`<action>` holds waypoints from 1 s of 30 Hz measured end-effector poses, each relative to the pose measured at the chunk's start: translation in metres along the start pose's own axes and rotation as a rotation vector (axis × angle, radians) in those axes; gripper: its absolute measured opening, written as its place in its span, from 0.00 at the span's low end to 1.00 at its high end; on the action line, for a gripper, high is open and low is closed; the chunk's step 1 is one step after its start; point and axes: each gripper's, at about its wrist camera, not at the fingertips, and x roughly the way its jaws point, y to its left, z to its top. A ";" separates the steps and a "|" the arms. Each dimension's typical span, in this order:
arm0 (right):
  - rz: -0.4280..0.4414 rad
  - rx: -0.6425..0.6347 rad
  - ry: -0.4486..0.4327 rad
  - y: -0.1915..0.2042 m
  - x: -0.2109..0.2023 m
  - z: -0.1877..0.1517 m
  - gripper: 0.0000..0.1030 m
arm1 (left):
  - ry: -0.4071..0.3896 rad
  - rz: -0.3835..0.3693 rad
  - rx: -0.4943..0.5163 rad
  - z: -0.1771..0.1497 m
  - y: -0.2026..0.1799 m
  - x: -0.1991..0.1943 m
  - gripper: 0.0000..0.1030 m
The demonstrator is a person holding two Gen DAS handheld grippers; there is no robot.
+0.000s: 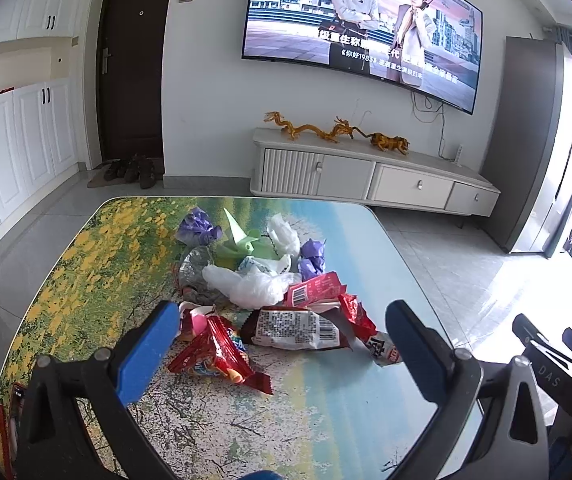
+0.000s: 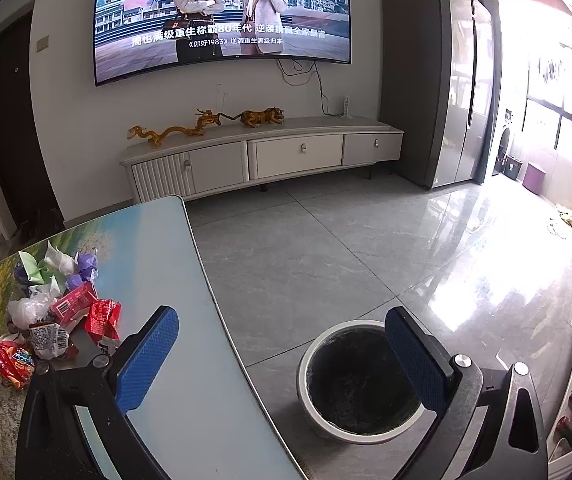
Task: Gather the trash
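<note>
A heap of trash lies on the table (image 1: 86, 280): red snack wrappers (image 1: 218, 356), a dark wrapper with a white label (image 1: 298, 328), clear plastic bags (image 1: 250, 284), purple paper (image 1: 196, 228) and green paper (image 1: 242, 242). My left gripper (image 1: 282, 354) is open and empty just above the near wrappers. My right gripper (image 2: 282, 356) is open and empty, above the table's right edge and a round bin (image 2: 362, 380) on the floor. The heap (image 2: 58, 312) lies to its left.
The table (image 2: 174, 280) carries a landscape print. A white TV cabinet (image 1: 370, 176) with golden figurines stands against the far wall under a TV. A grey tall cabinet (image 2: 434, 80) is at the right. Shoes (image 1: 134, 170) lie by the door.
</note>
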 end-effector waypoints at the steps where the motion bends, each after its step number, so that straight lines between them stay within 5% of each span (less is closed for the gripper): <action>1: -0.002 -0.003 -0.001 0.001 0.000 -0.001 1.00 | 0.004 0.001 0.002 -0.001 0.000 0.003 1.00; 30: -0.032 -0.027 0.058 0.023 0.025 -0.004 1.00 | 0.066 -0.080 0.014 -0.012 0.003 0.044 1.00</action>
